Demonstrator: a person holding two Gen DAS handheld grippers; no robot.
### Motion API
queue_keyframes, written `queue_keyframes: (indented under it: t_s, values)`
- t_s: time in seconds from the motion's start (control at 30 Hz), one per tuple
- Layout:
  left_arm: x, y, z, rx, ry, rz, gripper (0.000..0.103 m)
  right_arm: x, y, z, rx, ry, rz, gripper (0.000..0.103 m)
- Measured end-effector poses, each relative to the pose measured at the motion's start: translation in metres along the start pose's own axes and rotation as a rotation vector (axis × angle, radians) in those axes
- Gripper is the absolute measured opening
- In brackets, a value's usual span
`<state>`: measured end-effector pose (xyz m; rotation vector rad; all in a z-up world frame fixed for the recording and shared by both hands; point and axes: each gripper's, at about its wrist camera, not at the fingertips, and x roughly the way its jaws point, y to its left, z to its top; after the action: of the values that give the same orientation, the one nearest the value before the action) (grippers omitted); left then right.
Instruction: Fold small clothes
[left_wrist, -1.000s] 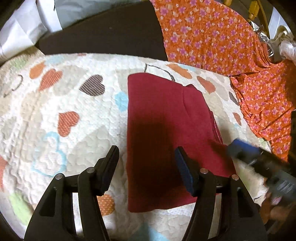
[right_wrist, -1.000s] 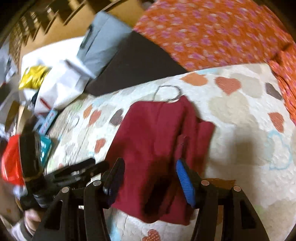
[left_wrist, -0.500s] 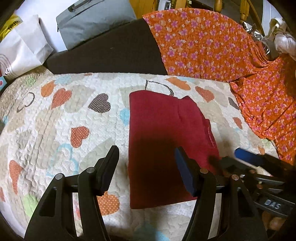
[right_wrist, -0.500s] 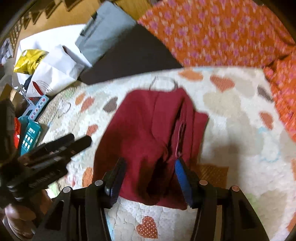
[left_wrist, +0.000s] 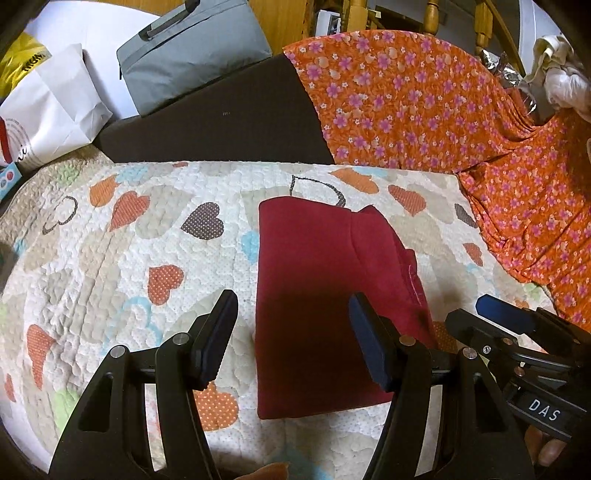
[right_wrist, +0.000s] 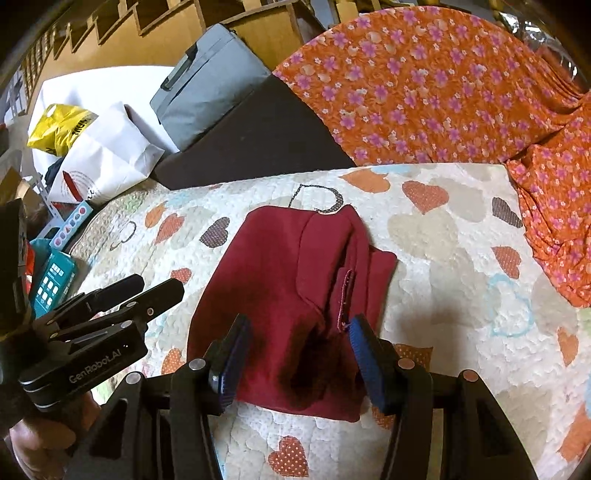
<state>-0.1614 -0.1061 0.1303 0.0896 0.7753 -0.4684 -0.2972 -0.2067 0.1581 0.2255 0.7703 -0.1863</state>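
Pulling back since a second ago, both cameras now take in more of the cream quilted cover printed with hearts (left_wrist: 110, 258), and the folded dark red garment (left_wrist: 314, 295) looks smaller, lying flat at mid-frame with its far edge near the cover's upper border. Bare quilt spreads wide to the left of the garment in the left wrist view and to the right of it in the right wrist view (right_wrist: 461, 295). An orange flowered cloth (left_wrist: 424, 103) fills the upper right, its hem overlapping the cover's right edge. A grey bag (left_wrist: 192, 51) and a white paper bag (left_wrist: 55, 110) crowd the upper left. The left gripper (left_wrist: 291, 328) stands wide and empty above the garment's left edge; the right gripper (right_wrist: 299, 347) also gapes empty over its near edge.
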Motion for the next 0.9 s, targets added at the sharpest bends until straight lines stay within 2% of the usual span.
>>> queue_keyframes:
  t_s: [0.9]
  values:
    - [0.0077, -0.0063, 0.0003, 0.031, 0.018, 0.003, 0.063, 0.01, -0.0062, 0.0, 0.025, 0.033, -0.002, 0.054]
